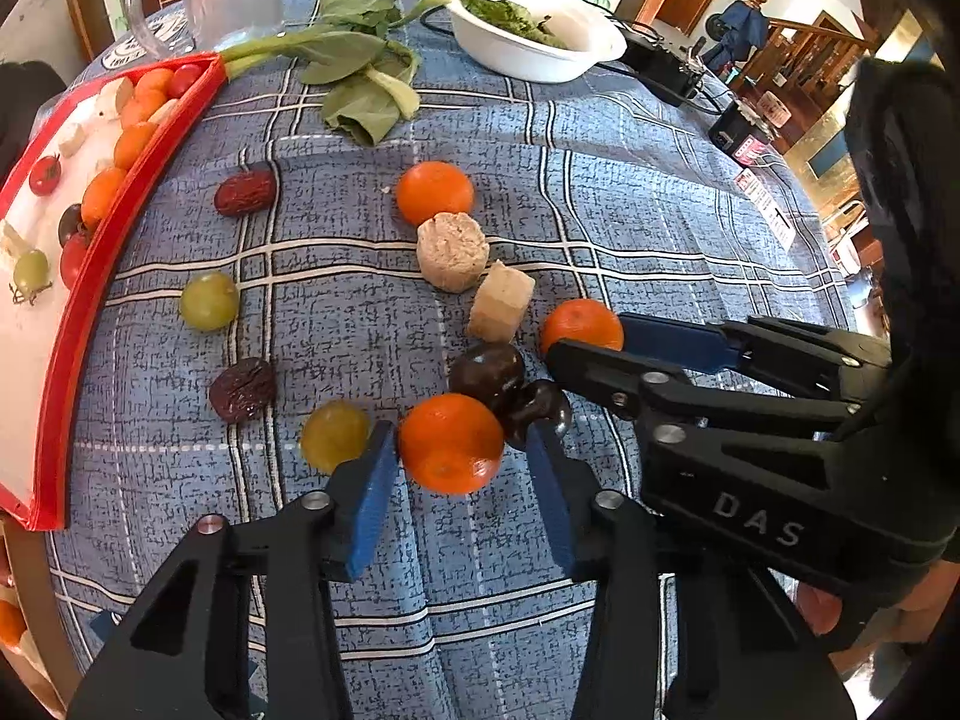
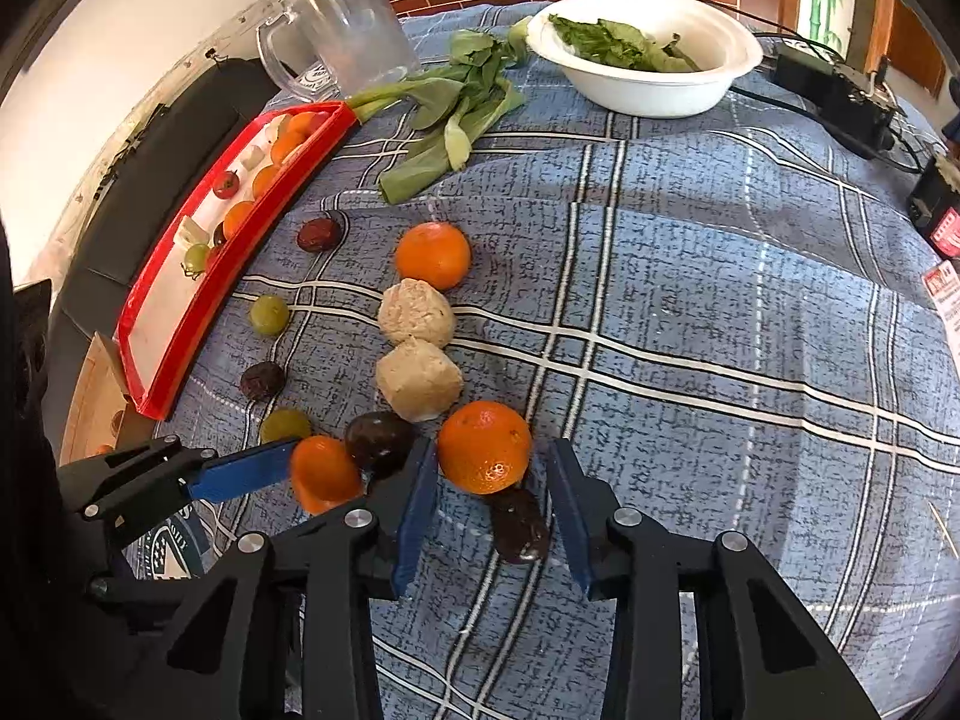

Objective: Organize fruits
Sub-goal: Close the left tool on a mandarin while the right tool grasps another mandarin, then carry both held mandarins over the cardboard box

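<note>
A: So, what's in the containers?
B: Red tray (image 1: 72,324) holds oranges, tomatoes, grapes; white bowl (image 1: 540,54) holds greens.
A: Grippers?
B: Left gripper (image 1: 462,468) straddles a glossy orange (image 1: 450,443) on the counter (image 1: 660,228), not gripping; right gripper (image 2: 492,474) likewise around another orange (image 2: 485,445).

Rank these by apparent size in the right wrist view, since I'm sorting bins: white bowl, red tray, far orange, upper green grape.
1. red tray and white bowl: look similar, tray longer
2. far orange
3. upper green grape
</note>
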A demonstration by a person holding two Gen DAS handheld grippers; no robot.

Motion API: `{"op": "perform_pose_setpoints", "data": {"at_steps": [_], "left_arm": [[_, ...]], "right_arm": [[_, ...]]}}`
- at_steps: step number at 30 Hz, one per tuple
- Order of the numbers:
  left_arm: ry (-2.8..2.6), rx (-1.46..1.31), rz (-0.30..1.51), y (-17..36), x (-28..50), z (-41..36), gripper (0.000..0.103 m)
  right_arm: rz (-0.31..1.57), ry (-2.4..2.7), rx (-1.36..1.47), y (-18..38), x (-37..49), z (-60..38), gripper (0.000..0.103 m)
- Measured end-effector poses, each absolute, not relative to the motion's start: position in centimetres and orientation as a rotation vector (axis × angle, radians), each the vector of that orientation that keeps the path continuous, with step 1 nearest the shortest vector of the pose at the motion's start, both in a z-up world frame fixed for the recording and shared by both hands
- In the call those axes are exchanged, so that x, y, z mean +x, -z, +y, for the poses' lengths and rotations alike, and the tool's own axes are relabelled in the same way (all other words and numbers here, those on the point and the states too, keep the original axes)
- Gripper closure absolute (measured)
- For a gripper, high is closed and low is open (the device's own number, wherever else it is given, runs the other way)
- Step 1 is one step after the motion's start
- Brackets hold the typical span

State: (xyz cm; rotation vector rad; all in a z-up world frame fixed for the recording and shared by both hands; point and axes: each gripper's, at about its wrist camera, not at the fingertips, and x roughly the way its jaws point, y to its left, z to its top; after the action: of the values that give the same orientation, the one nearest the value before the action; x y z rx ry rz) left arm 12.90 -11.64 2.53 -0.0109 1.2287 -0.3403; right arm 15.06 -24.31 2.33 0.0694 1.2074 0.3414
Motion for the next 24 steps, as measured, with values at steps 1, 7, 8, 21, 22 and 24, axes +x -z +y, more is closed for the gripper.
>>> {"op": "perform_pose_setpoints", "data": {"at_steps": [1, 7, 8, 21, 22, 24], "left_arm": [[0.342, -0.012, 1.228, -2.5, 12.9, -11.6, 0.066], [0.347, -0.039, 1.232, -2.6, 12.5, -10.8, 0.072], [0.352, -0.034, 1.232, -2.6, 12.3, -10.8, 0.072], [0.392, -0.064, 1.234, -2.9, 7.3, -7.3, 0.072], [0.389, -0.067, 1.237, -2.8, 6.8, -6.8, 0.072], [0.389, -0.073, 1.241, -2.8, 6.0, -6.1, 0.072]], "right_arm": [[1.21, -0.349, 0.071, -2.3, 15.1, -24.1, 0.07], [1.197, -0.36, 0.075, -2.7, 14.9, -23.6, 0.072], [1.191, -0.355, 0.097, -2.9, 14.7, -23.9, 0.072], [1.165, -0.373, 0.194, -4.5, 8.1, -24.2, 0.072], [1.169, -0.375, 0.185, -4.4, 7.6, -23.9, 0.072], [1.179, -0.375, 0.168, -4.1, 6.6, -23.2, 0.072]]}}
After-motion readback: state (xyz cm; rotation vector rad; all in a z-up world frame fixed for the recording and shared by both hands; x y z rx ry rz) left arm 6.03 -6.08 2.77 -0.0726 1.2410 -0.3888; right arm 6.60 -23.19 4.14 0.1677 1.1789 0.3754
